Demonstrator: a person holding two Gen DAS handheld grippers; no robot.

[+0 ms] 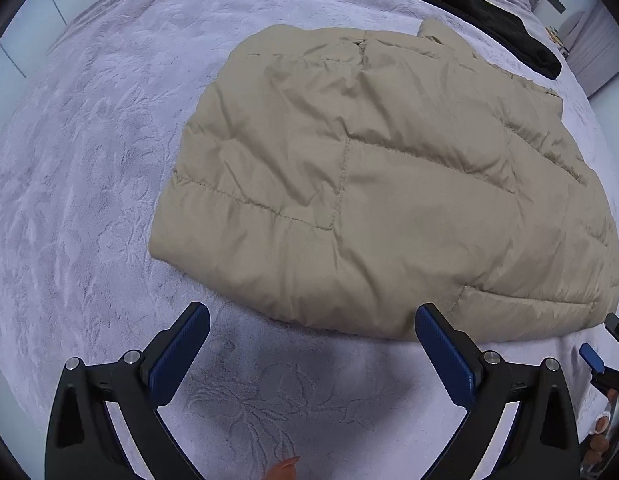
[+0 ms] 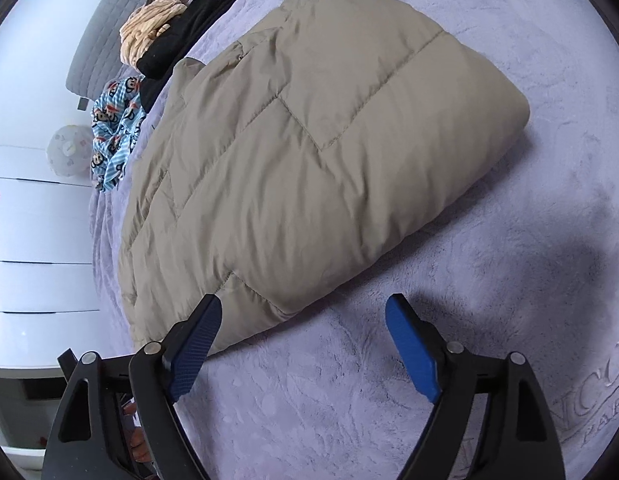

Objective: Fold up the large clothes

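A beige quilted puffer jacket (image 1: 381,176) lies folded on the lilac plush bedspread (image 1: 89,160); it also shows in the right wrist view (image 2: 309,160). My left gripper (image 1: 313,316) is open and empty, hovering over the bedspread just in front of the jacket's near edge. My right gripper (image 2: 303,306) is open and empty, at the jacket's near corner, its left fingertip (image 2: 209,312) over the fabric edge. The right gripper also shows at the right edge of the left wrist view (image 1: 605,344).
A black garment (image 1: 477,8), a blue monkey-print cloth (image 2: 113,128) and a tan striped cloth (image 2: 149,28) lie at the far end of the bed. A grey headboard (image 2: 105,40) and white drawers (image 2: 33,240) stand beyond the bed edge.
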